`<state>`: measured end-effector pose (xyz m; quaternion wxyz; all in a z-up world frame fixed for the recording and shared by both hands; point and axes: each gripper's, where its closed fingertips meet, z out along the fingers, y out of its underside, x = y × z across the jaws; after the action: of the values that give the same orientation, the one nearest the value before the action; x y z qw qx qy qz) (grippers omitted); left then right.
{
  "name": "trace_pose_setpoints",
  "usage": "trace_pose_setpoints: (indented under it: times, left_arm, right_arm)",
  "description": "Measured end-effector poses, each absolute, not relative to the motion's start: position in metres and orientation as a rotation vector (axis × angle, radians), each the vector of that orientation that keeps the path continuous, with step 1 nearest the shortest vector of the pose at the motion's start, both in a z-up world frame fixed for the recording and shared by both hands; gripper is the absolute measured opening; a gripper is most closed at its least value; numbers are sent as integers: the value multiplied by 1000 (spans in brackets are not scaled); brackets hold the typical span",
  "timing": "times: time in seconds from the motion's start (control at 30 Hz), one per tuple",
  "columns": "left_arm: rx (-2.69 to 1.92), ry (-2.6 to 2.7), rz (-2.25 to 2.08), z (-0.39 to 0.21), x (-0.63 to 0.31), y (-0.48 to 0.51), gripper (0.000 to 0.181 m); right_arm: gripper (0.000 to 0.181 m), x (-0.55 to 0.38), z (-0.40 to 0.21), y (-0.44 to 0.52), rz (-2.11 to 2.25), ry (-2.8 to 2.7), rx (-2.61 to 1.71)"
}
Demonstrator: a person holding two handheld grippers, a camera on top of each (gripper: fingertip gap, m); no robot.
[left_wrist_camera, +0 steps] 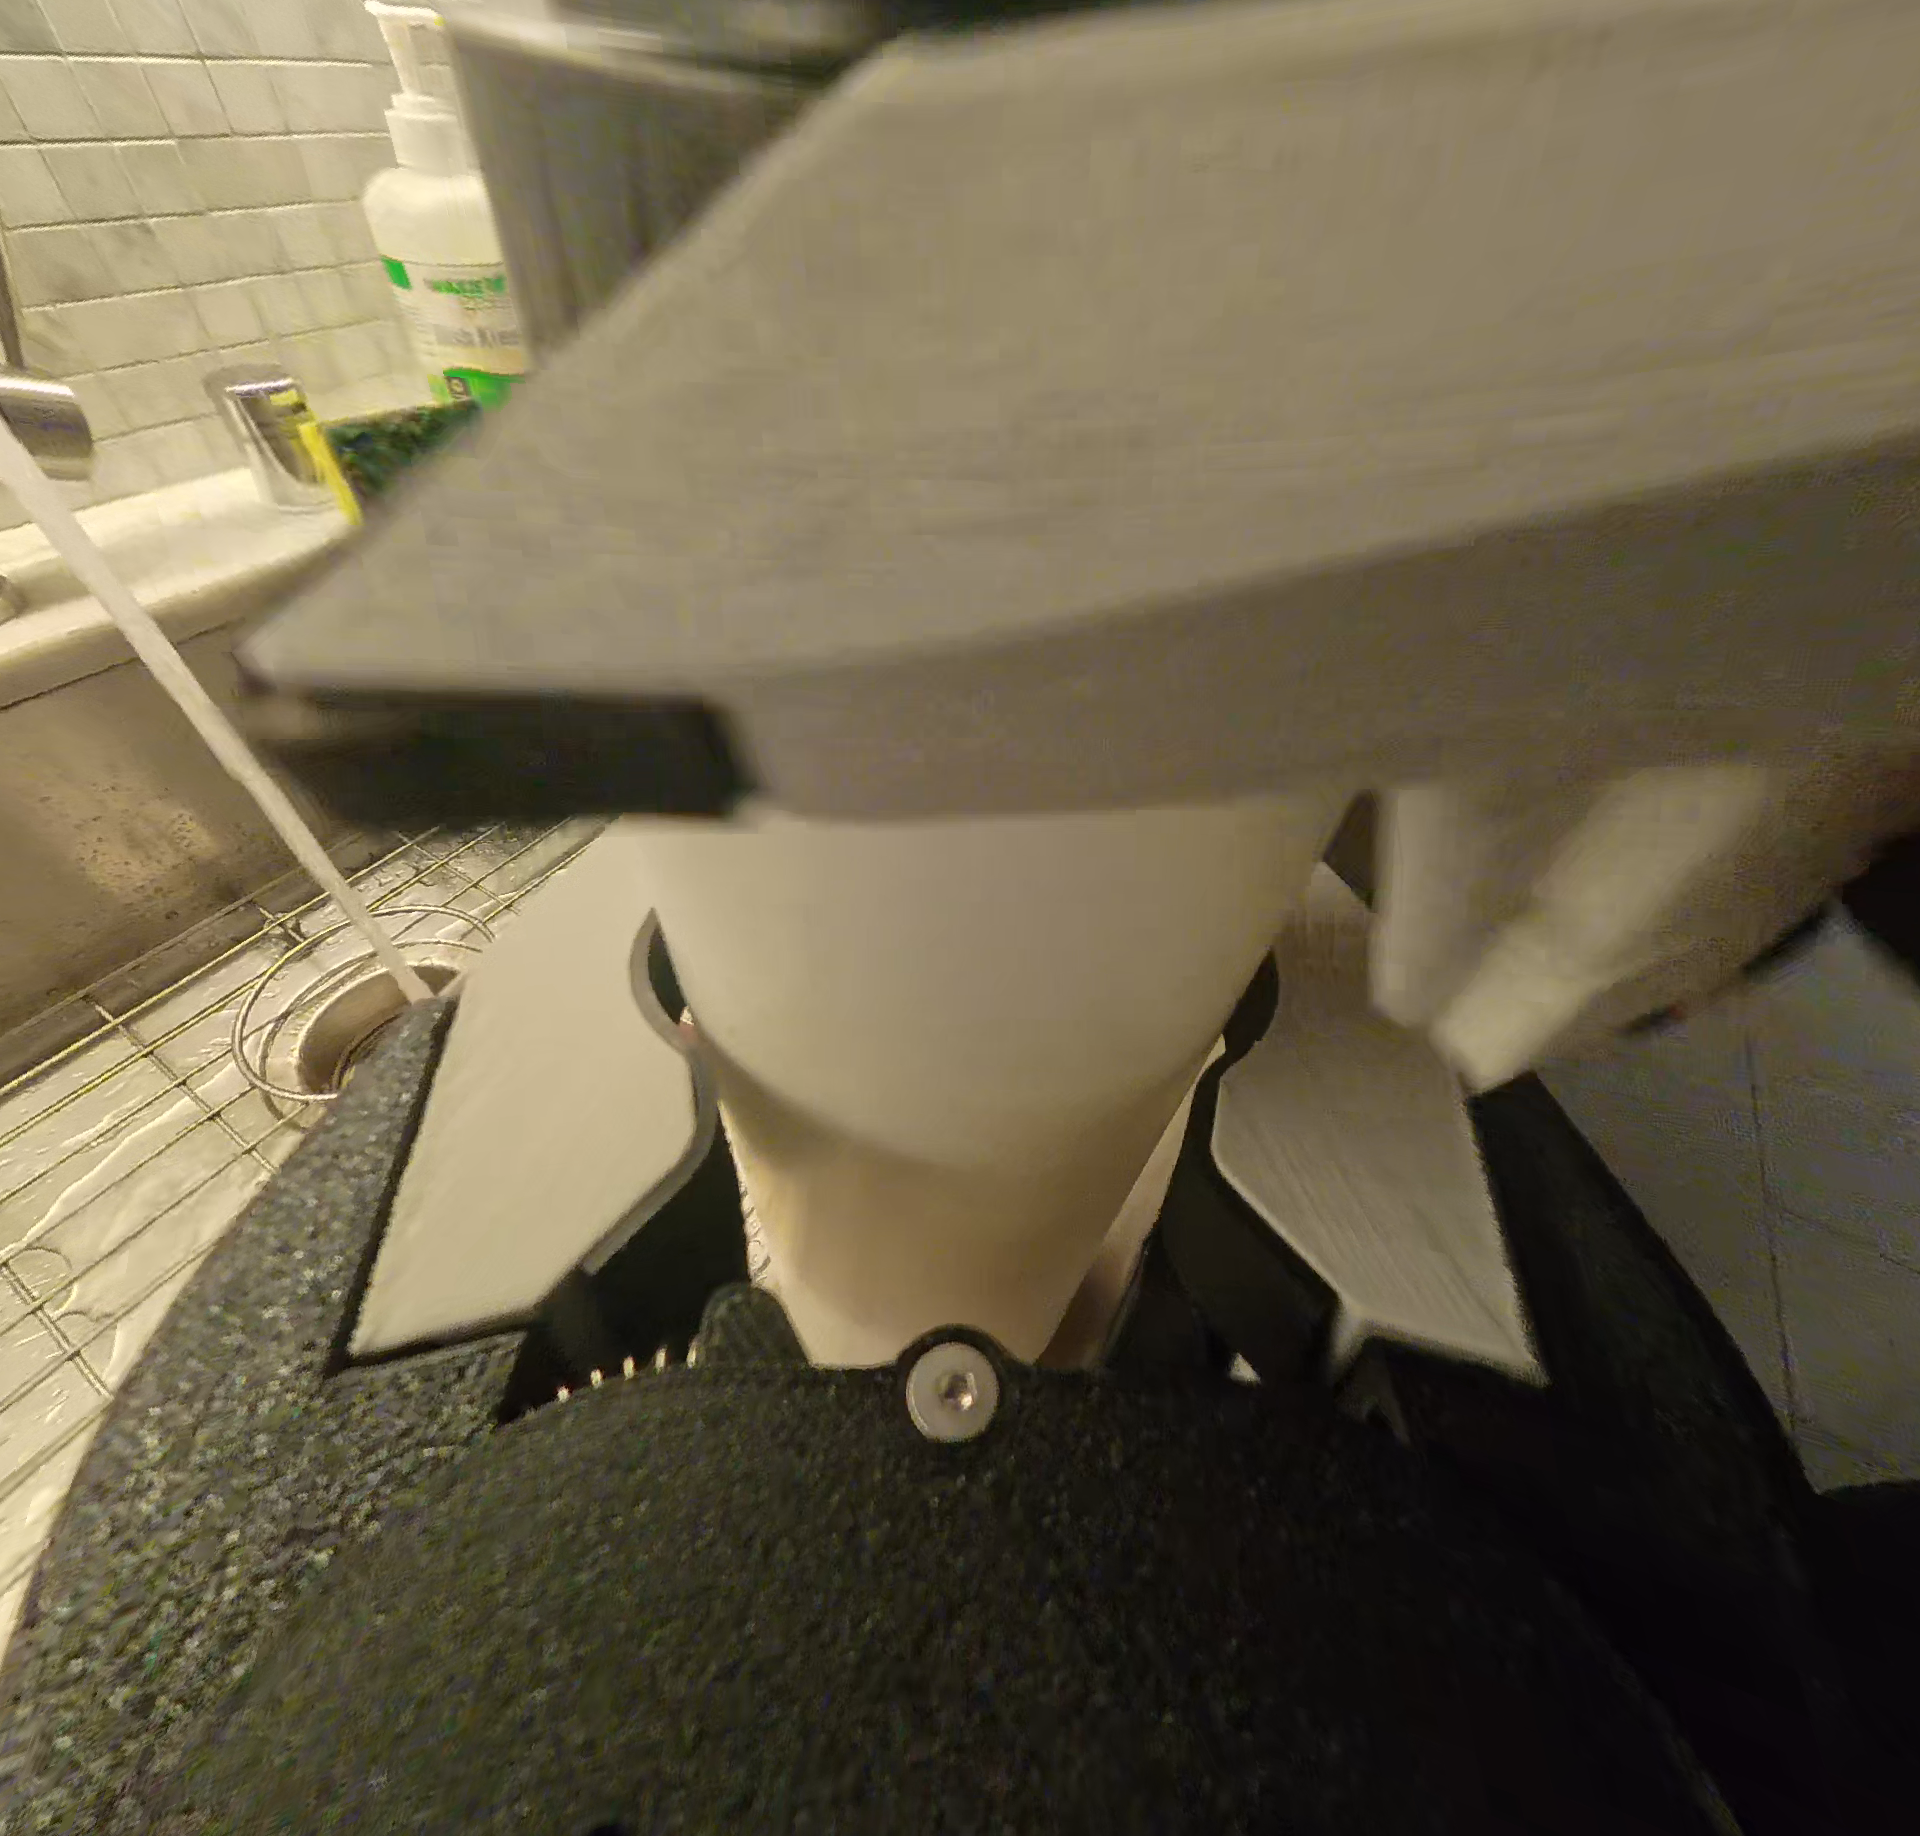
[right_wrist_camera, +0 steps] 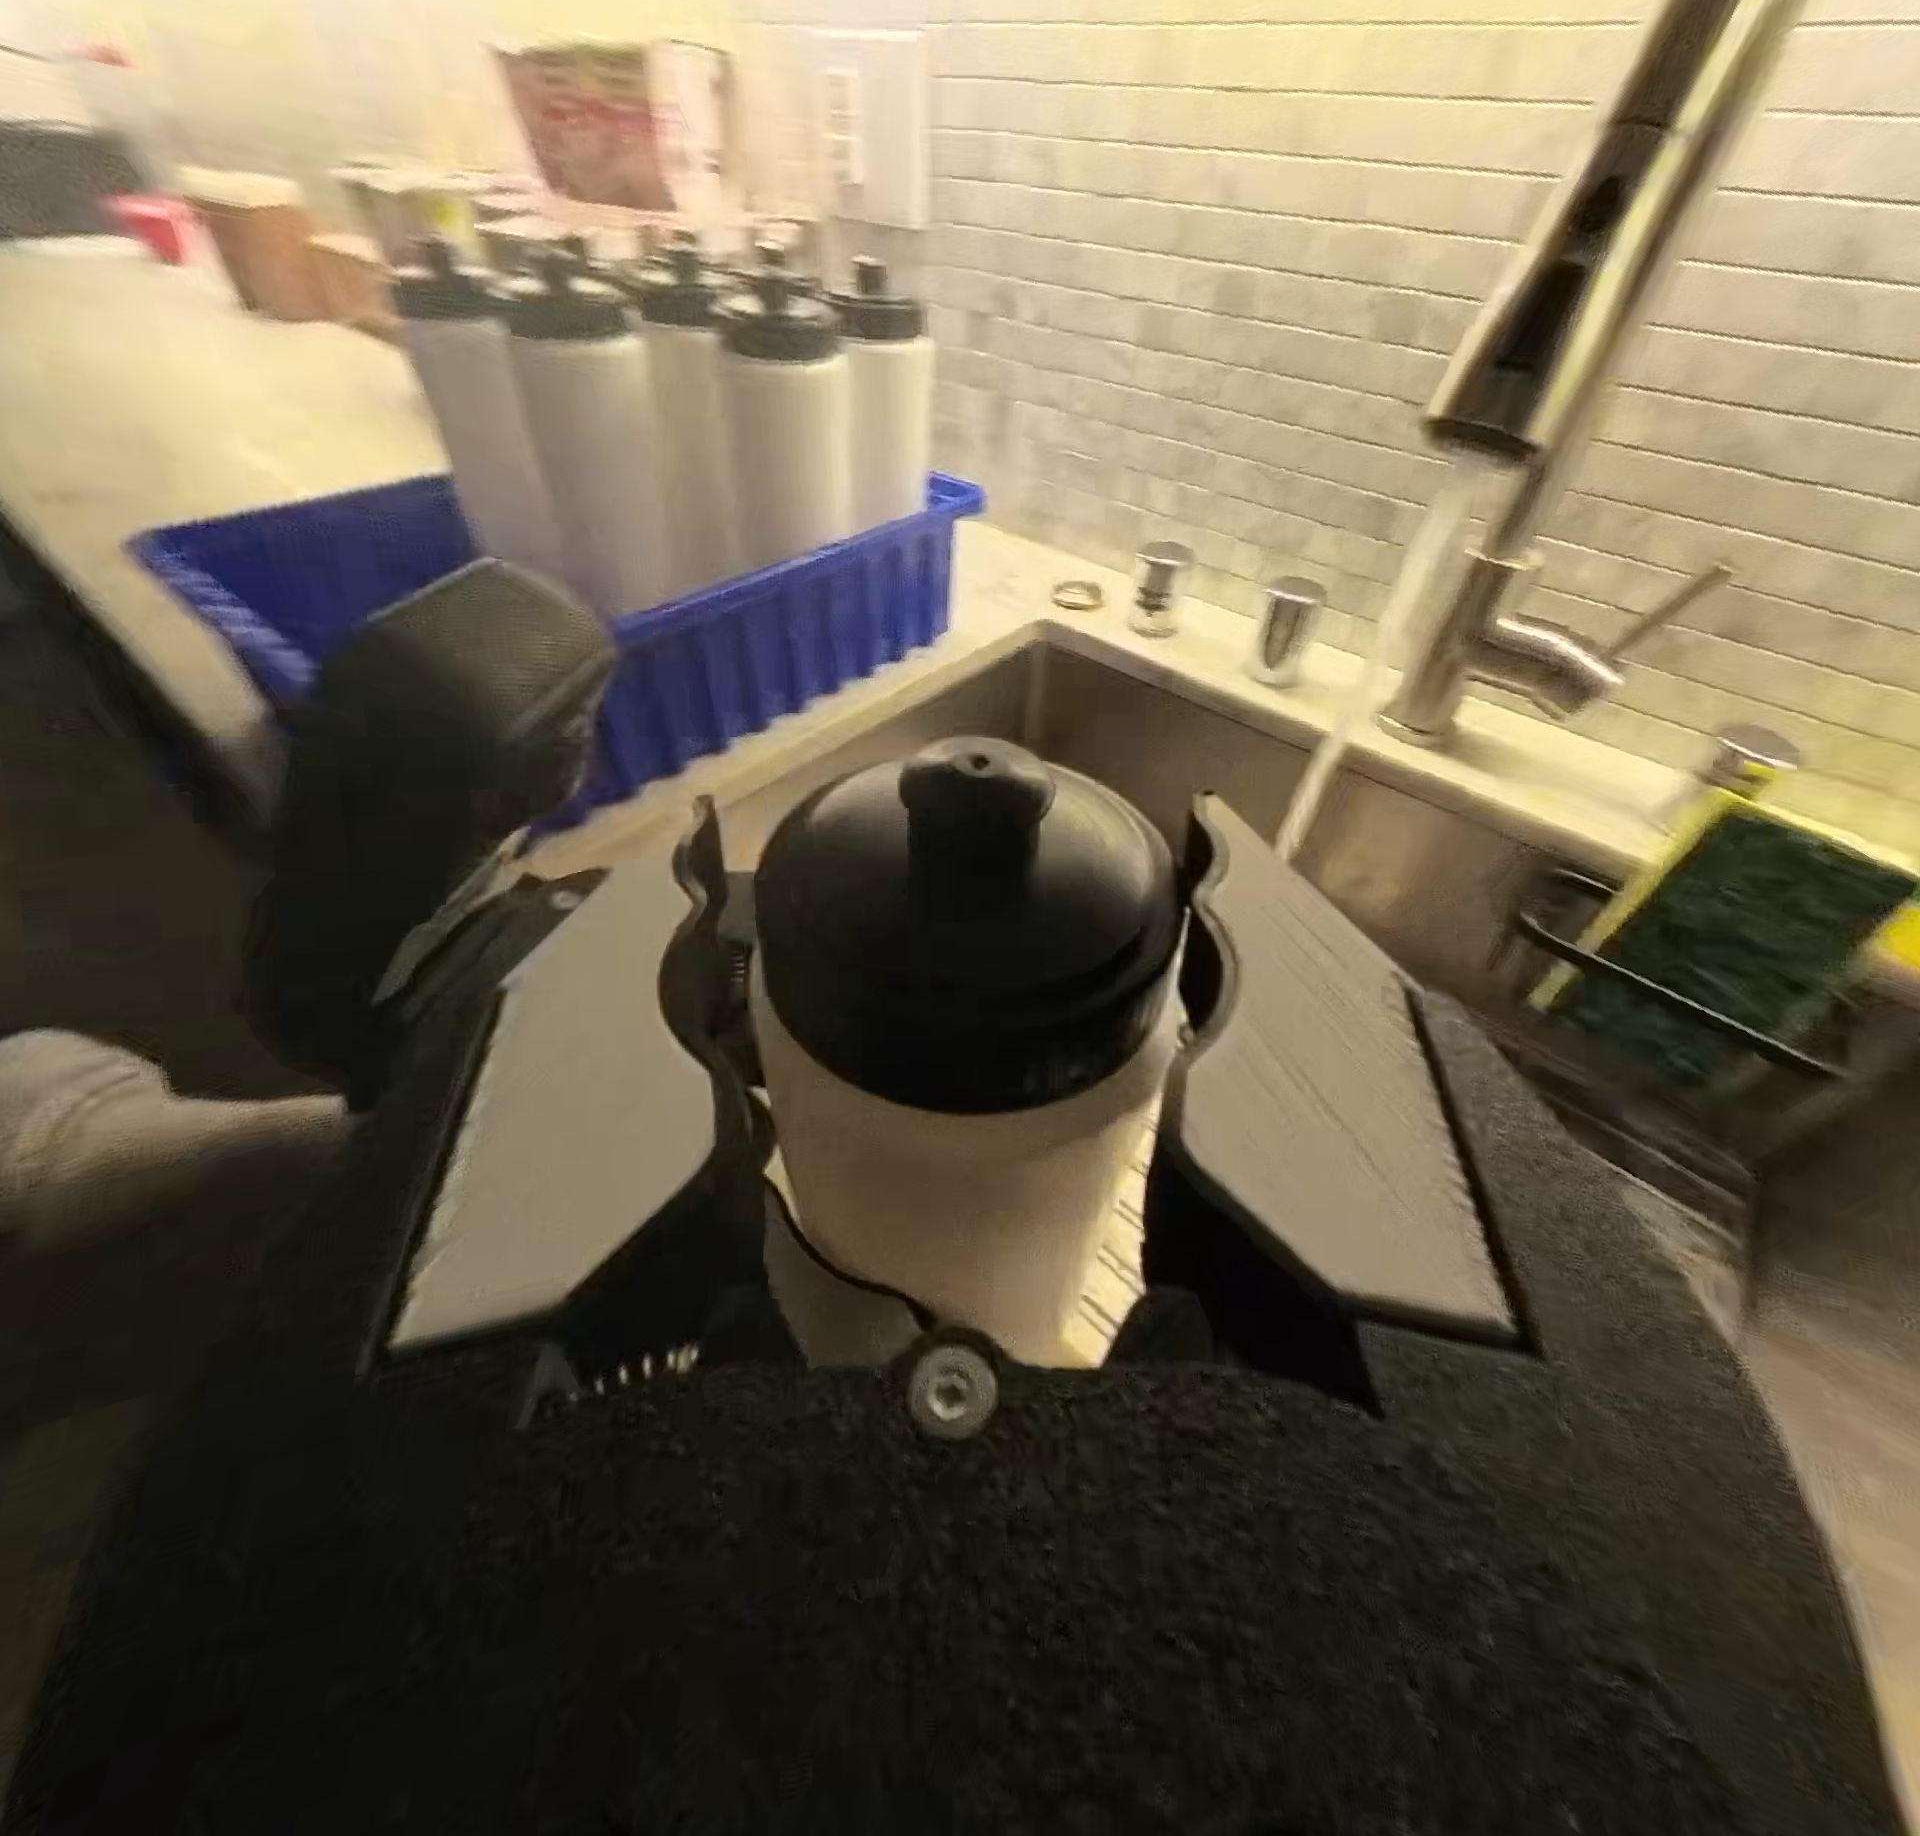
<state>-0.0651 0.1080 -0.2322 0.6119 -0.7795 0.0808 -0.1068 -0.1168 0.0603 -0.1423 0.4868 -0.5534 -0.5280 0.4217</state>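
Note:
A white bottle (left_wrist_camera: pixel 935 1142) sits between the fingers of my left gripper (left_wrist_camera: pixel 961 965), which is shut on its body over the sink. In the right wrist view my right gripper (right_wrist_camera: pixel 956 841) is shut on the bottle's black spouted cap (right_wrist_camera: pixel 966 945), with the white body (right_wrist_camera: pixel 966 1194) below it. A grey finger of the right gripper (left_wrist_camera: pixel 1143 436) crosses the left wrist view above the bottle and hides its top. The left gripper (right_wrist_camera: pixel 447 747) shows as a blurred black shape at the left of the right wrist view.
A steel faucet (right_wrist_camera: pixel 1621 228) runs a stream of water (right_wrist_camera: pixel 1382 643) into the steel sink (right_wrist_camera: pixel 1091 706), which has a wire grid (left_wrist_camera: pixel 156 1111) and a drain (left_wrist_camera: pixel 343 1028). A blue bin (right_wrist_camera: pixel 790 643) holds several capped white bottles (right_wrist_camera: pixel 675 415). A sponge (right_wrist_camera: pixel 1745 934) and a pump bottle (left_wrist_camera: pixel 436 217) stand near the sink.

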Motion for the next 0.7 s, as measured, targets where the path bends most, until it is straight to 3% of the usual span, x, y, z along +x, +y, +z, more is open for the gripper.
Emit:
trace_pose_setpoints:
  times: [0.17,0.3,0.43,0.6,0.7]
  left_arm:
    - [-1799,208,-259,-232,-63,108,104]
    - [-1801,213,-267,-232,-63,107,103]
    - [-1795,193,-253,-232,-64,107,103]
    - [-1782,148,-202,-231,-63,111,104]
    - [-1779,128,-196,-230,-65,112,104]
  right_arm:
    - [97,-110,-148,39,1382,-1825,-1066]
    - [78,-109,-150,38,1406,-1948,-982]
    - [77,-115,-146,47,1320,-1621,-1130]
    - [77,-110,-144,73,911,-1075,-1408]
    - [78,-111,-144,75,848,-1039,-1463]
